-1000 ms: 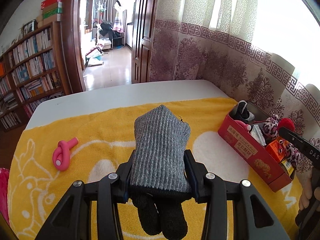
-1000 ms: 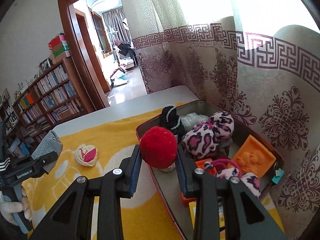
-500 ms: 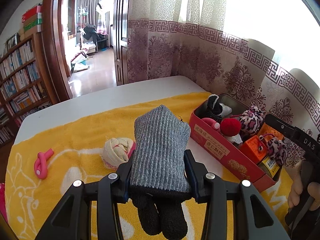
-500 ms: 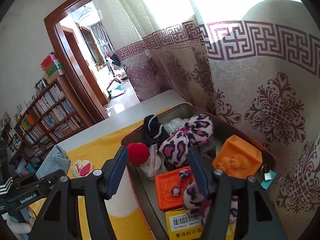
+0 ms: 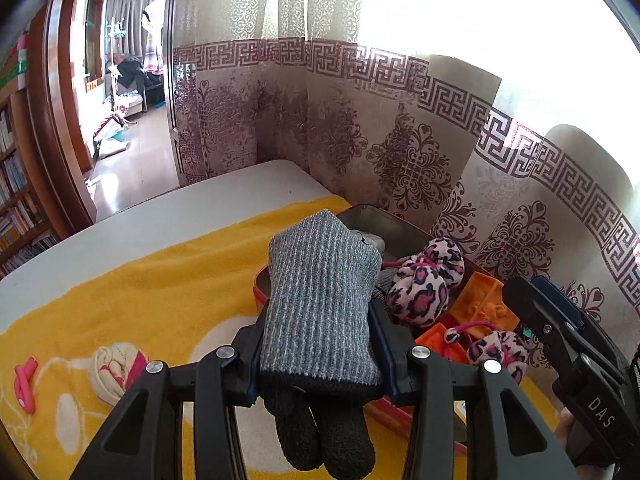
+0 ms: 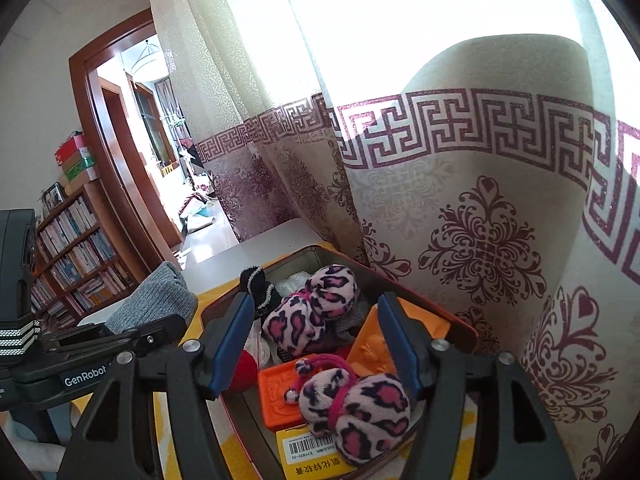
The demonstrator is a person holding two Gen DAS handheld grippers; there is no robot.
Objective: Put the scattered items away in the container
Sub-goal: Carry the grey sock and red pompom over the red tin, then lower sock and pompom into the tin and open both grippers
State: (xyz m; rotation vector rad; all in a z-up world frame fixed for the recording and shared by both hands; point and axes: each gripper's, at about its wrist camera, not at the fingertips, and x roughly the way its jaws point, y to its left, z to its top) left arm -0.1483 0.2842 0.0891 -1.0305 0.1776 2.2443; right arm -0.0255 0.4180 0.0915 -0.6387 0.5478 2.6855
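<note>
My left gripper is shut on a grey and black knitted glove, held above the near end of the red tin box. The glove also shows in the right wrist view. My right gripper is open and empty, over the red tin box. The box holds leopard-print plush bows, orange blocks, a red pompom, a black scrunchie and a yellow barcode card. A rolled cream and pink cloth and a pink curler lie on the yellow towel.
The white table stands against patterned curtains at the back and right. A doorway and bookshelves are at the left. The right gripper's body sits at the right edge of the left wrist view.
My left gripper has carried the glove rightward to the box. My right gripper opened, left the red pompom in the box, and drew back over it.
</note>
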